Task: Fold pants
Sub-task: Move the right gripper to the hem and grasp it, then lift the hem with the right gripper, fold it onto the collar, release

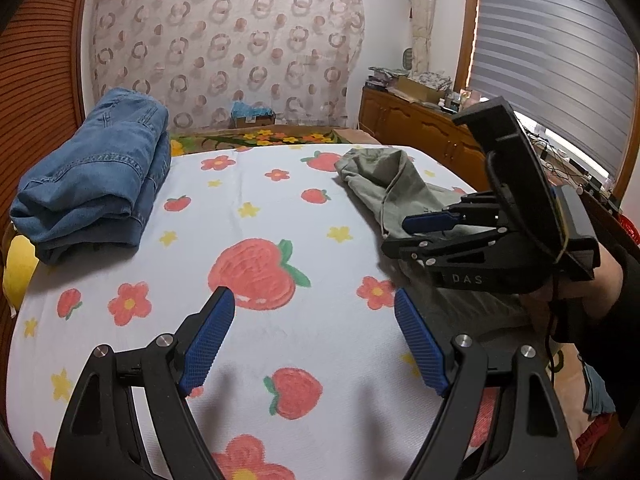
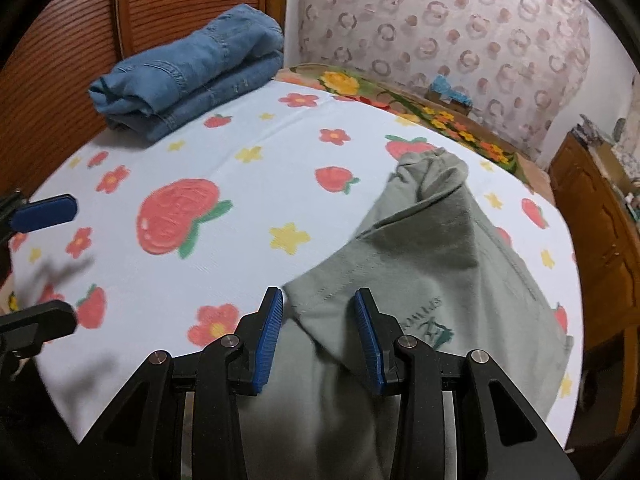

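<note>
Sage-green pants (image 2: 432,248) lie crumpled on the right half of a white strawberry-print bed sheet (image 2: 248,208), with a drawstring trailing (image 1: 390,196). My right gripper (image 2: 319,320) hovers over their near folded edge; its blue pads (image 2: 269,332) stand apart with the cloth's corner between them, not pinched. In the left wrist view the green pants (image 1: 384,184) sit at the right, and the right gripper (image 1: 404,236) reaches in over them, held by a hand. My left gripper (image 1: 314,332) is wide open over bare sheet (image 1: 260,208), holding nothing.
Folded blue jeans (image 1: 96,176) are stacked at the sheet's far left corner, beside a ribbed wooden panel (image 1: 40,80). A yellow cushion (image 1: 18,268) sits at the left edge. A wooden cabinet (image 1: 420,128) with clutter stands at the right, under a window with blinds.
</note>
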Demonstrator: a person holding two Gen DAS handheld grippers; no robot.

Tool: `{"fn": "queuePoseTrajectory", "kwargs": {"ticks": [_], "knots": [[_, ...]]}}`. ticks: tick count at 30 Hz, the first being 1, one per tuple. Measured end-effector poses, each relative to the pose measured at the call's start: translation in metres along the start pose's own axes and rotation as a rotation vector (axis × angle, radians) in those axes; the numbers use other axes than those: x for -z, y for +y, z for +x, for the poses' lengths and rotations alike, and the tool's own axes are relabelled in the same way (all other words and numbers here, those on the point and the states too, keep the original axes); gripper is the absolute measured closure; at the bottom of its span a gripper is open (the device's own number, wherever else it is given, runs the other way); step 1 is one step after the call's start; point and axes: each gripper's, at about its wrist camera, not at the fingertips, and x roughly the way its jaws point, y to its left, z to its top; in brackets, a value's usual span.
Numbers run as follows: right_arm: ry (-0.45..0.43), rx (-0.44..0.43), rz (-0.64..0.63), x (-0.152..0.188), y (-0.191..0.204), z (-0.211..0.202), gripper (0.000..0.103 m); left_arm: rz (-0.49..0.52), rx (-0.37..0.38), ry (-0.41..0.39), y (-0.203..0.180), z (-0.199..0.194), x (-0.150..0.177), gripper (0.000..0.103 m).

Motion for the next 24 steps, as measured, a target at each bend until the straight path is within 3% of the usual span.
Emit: {"fn": "queuePoseTrajectory", "kwargs": {"ticks": [4,14,24], "knots": [[-0.021,-0.036,0.026,0.0,-0.003,-0.003,0.093,0.005,0.005,0.004,-0.002,0.001,0.002,0.021],[-0.089,-0.145,0.139,0.008,-0.024,-0.02,0.095,0.029,0.02,0.02,-0.011,0.007,0.004,0.021],[-0.091,-0.146,0.157,0.01,-0.028,-0.02,0.095,0.042,0.024,0.029,-0.016,0.008,0.007,0.021]]}}
